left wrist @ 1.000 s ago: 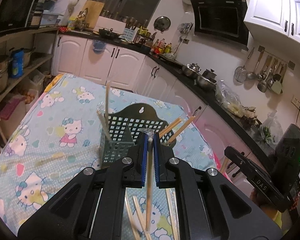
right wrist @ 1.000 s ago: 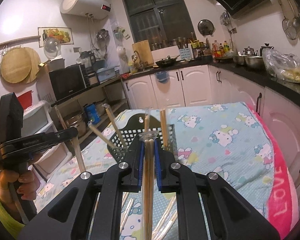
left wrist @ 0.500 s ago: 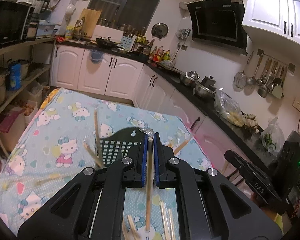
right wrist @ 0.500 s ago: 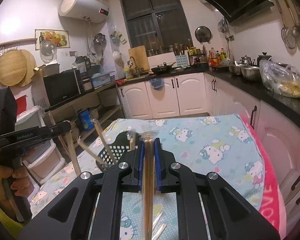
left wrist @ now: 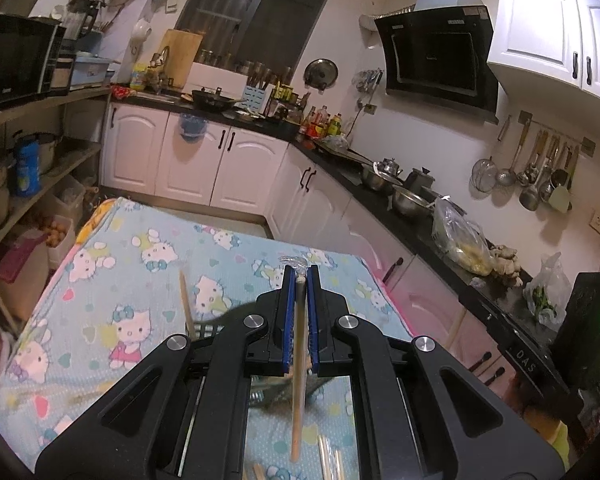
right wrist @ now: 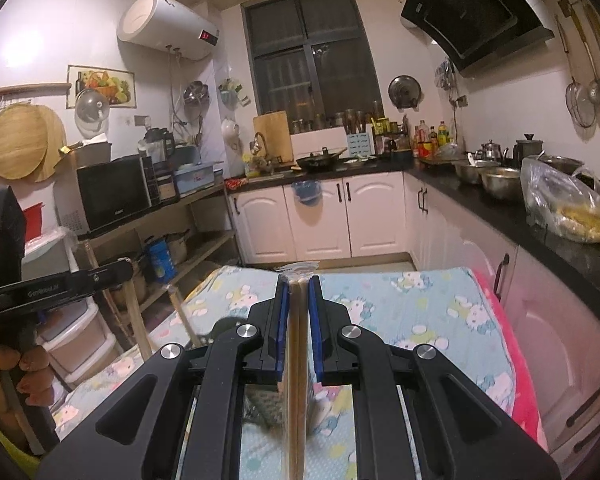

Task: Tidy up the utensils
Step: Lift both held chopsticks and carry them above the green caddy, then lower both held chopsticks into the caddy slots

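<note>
Kitchen; table (left wrist: 112,264) w/ cat-print cloth, prob. chopsticks (left wrist: 327,456) on it.

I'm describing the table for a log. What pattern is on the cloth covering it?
The cloth is light blue with cartoon cats and small hearts, clearest in the left wrist view.

Lifted both my grippers up since a second ago, so the dark utensil basket (left wrist: 236,316) has dropped mostly behind my fingers (left wrist: 288,312) and way more kitchen shows above the table (left wrist: 112,280).
</note>
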The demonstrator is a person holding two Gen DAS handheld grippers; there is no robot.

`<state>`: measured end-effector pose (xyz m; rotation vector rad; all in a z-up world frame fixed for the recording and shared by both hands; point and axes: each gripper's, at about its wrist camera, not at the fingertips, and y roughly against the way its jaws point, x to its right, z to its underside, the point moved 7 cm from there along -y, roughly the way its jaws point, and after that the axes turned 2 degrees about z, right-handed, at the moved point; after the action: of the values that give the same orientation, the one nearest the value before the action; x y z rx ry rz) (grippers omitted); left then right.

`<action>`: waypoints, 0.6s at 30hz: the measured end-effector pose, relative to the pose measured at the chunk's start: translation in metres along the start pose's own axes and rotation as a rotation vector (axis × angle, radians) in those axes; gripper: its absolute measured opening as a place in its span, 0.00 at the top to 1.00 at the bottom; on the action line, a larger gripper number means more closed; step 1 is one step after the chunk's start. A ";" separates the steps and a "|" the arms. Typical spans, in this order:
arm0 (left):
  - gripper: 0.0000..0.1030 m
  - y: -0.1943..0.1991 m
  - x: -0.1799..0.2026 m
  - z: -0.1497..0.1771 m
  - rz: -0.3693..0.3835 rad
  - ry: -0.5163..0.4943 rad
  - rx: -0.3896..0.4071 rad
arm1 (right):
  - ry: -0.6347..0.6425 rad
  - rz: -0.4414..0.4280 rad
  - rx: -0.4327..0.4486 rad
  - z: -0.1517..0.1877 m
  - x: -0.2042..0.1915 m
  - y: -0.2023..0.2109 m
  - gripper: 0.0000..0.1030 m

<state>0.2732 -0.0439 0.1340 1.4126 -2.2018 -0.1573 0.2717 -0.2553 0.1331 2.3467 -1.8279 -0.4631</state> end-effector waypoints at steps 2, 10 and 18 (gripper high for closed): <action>0.98 -0.003 0.000 -0.006 -0.005 -0.005 0.008 | -0.001 0.003 0.008 -0.006 0.001 -0.006 0.90; 0.98 -0.019 -0.003 -0.032 -0.009 0.003 0.040 | -0.008 0.033 0.054 -0.042 0.009 -0.033 0.90; 0.98 -0.031 -0.011 -0.050 -0.037 0.001 0.088 | -0.020 0.064 0.113 -0.072 0.022 -0.045 0.90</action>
<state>0.3256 -0.0397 0.1623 1.5014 -2.2068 -0.0736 0.3411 -0.2705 0.1851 2.3542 -1.9804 -0.3864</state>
